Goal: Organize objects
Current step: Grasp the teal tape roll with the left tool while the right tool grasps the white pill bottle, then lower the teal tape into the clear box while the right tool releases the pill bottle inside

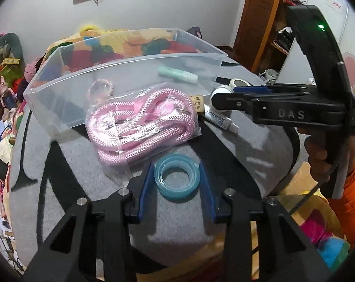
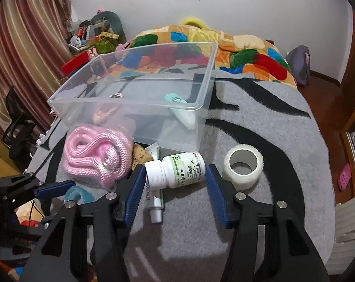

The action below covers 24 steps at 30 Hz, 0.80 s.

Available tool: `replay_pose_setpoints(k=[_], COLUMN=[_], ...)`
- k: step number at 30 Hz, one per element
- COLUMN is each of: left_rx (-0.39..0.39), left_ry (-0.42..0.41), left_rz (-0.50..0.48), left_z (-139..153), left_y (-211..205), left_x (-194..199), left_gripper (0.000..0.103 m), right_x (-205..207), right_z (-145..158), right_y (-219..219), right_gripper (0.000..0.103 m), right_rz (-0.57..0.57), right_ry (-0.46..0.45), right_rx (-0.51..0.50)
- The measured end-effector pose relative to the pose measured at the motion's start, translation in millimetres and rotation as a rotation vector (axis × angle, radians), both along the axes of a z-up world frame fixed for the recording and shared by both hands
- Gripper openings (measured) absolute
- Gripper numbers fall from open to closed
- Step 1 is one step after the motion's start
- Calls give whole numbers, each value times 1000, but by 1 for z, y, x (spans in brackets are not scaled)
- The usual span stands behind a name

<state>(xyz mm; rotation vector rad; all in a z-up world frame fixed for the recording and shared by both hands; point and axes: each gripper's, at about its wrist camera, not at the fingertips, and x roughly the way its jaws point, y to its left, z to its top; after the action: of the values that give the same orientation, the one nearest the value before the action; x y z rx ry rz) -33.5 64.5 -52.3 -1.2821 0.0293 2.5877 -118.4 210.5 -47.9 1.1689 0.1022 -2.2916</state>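
Careful: your open right gripper (image 2: 175,183) straddles the pill bottle (image 2: 177,171); closing could snag the ointment tube (image 2: 155,202) beneath; left gripper (image 1: 176,183) gapes around blue tape (image 1: 176,179)

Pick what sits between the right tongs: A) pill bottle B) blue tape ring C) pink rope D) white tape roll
A: the pill bottle lies on its side between the open right tongs; the white tape roll sits outside them to the right, and the blue tape ring is between the left tongs.
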Motion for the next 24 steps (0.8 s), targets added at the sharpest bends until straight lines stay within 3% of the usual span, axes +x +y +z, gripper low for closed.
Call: replay_pose_setpoints(k=[14, 24], left_rx=[59, 70], left_ry=[122, 224], left_rz=[90, 167], left_z=[48, 92], left_y=[-36, -77], left_x=[3, -26], left_gripper=[39, 39], right_x=[30, 9], right_z=[43, 85], right_y=[-3, -23], right_gripper=[49, 49], right_rz=[14, -24], right_ry=[123, 206], right_rx=[-46, -89])
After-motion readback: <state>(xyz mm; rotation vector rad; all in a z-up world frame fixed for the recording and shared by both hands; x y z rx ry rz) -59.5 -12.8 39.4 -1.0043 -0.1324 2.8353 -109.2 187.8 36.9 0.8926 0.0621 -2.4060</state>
